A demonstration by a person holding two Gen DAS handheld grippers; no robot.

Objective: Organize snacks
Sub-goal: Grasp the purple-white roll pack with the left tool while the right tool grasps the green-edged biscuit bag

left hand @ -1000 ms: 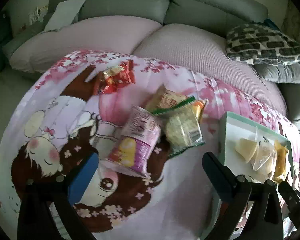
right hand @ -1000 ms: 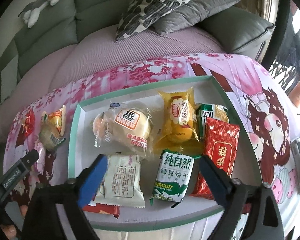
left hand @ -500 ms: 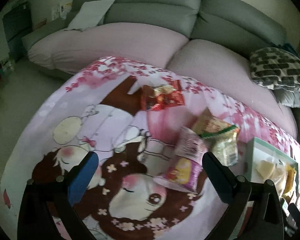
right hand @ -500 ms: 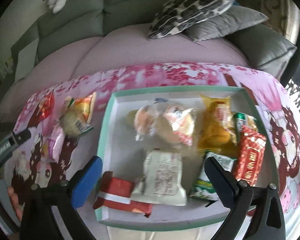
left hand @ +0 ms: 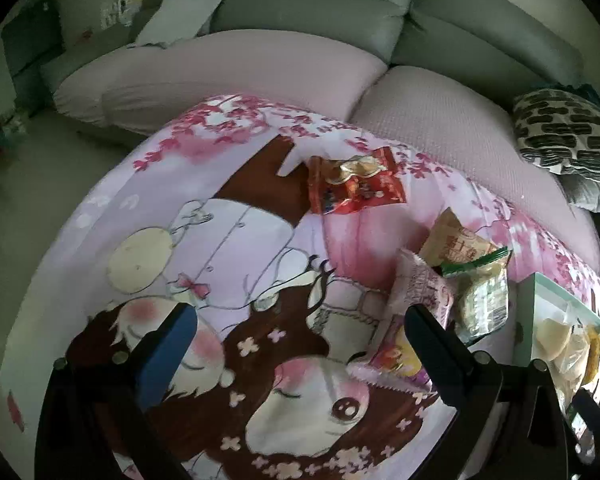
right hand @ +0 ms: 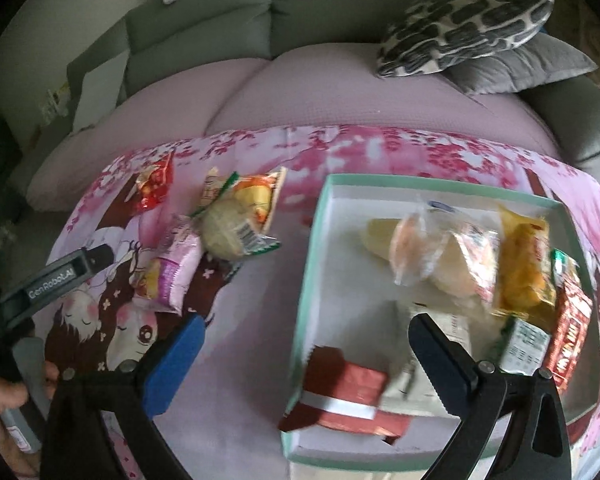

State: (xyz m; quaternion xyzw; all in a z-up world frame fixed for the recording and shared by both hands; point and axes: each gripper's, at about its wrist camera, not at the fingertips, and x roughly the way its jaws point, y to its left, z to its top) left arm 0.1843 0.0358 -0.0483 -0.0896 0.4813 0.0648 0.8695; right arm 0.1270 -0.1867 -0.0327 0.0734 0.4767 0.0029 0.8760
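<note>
A green-rimmed white tray holds several wrapped snacks, among them a red pack at its near left corner. Loose on the pink cartoon cloth lie a red candy pack, a pink pack, a green-edged cake pack and a beige pack. My left gripper is open and empty, hovering over the cloth left of the pink pack. My right gripper is open and empty above the tray's left edge. The left gripper also shows in the right wrist view.
A grey sofa with pink seat covers runs behind the table. A patterned cushion and a grey cushion lie at its right. The tray's edge shows at the right in the left wrist view.
My left gripper has swung left, so the loose packs now sit right of its jaws. My right gripper has moved left, from over the tray's middle to its left edge.
</note>
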